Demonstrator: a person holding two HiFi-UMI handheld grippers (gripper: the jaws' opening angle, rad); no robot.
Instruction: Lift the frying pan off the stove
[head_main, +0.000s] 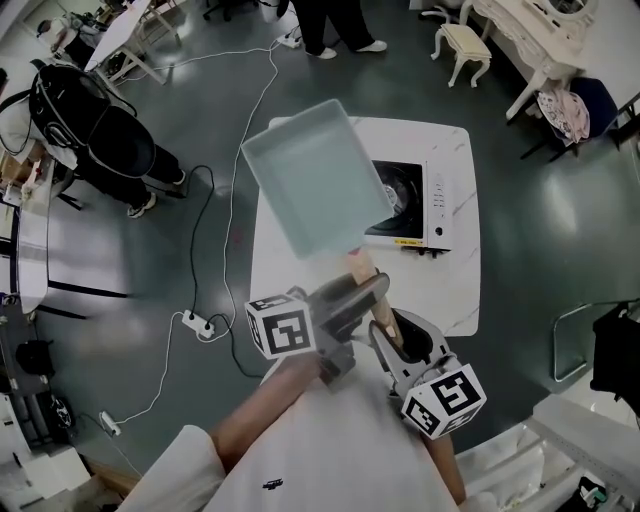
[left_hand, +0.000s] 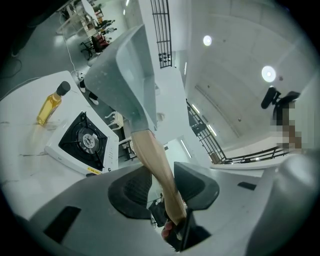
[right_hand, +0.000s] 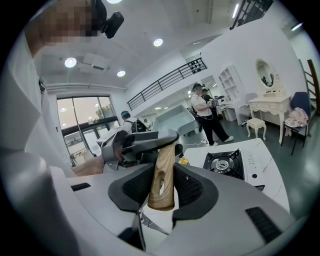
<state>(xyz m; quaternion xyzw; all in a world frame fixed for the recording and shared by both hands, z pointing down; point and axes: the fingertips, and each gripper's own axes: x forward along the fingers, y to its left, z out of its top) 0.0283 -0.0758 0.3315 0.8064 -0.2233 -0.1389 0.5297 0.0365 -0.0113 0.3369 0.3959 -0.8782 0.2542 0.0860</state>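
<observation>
We hold the rectangular frying pan (head_main: 312, 176) in the air, clear of the stove (head_main: 412, 205), whose burner (left_hand: 88, 140) lies bare on the white table (head_main: 455, 290). The pan's long axis runs from its wooden handle (head_main: 362, 268) straight away from us. The pan body is at the far end, up and to the left of the burner, covering the stove's left edge in the head view. Both grippers are clamped on that handle in line. The left gripper (head_main: 352, 297) is nearer the pan, its pads pressing mid-handle, and the right gripper (head_main: 396, 338) is closed on the handle's butt end behind it. Any further move, we judge, carries the pan along this axis, with the left gripper taking most of the weight.
</observation>
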